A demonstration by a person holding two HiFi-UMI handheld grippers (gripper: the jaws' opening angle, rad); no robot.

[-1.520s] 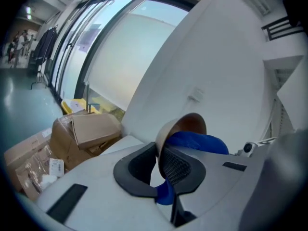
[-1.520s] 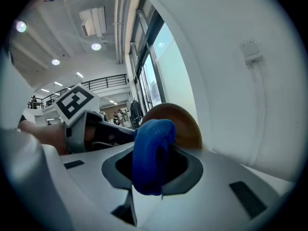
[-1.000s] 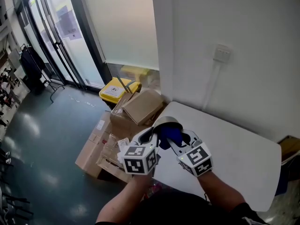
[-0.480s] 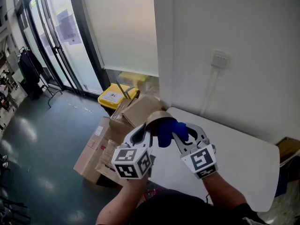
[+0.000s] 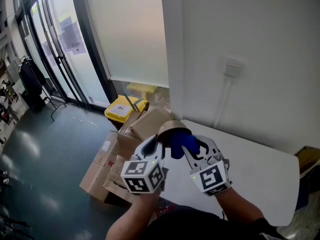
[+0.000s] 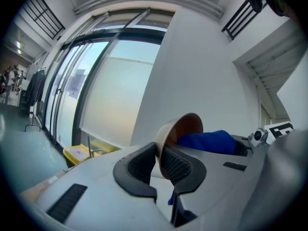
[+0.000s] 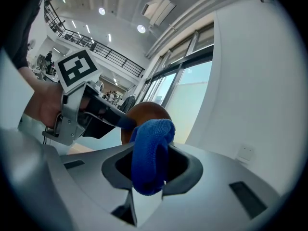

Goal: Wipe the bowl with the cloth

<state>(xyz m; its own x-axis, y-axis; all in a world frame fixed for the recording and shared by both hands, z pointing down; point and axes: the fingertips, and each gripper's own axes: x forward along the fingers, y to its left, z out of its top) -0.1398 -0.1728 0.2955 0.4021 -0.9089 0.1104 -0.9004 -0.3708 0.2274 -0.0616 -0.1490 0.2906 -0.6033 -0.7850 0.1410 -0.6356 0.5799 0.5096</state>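
Observation:
A tan bowl is held up in the air, tipped on its side, over the table's left edge. My left gripper grips its rim, one pad inside and one outside, and the jaws are closing a little on the rim. My right gripper is shut on a folded blue cloth. The cloth reaches into the mouth of the bowl and touches its inside. In the left gripper view the cloth fills the lower part of the bowl.
A white table stands below against a white wall with a socket. Cardboard boxes and a yellow bin lie on the dark floor to the left. Glass doors line the far left.
Both grippers, the bowl and the cloth rose a little, then settled slightly. The cloth has shifted a bit inside the bowl. Both grips are unchanged.

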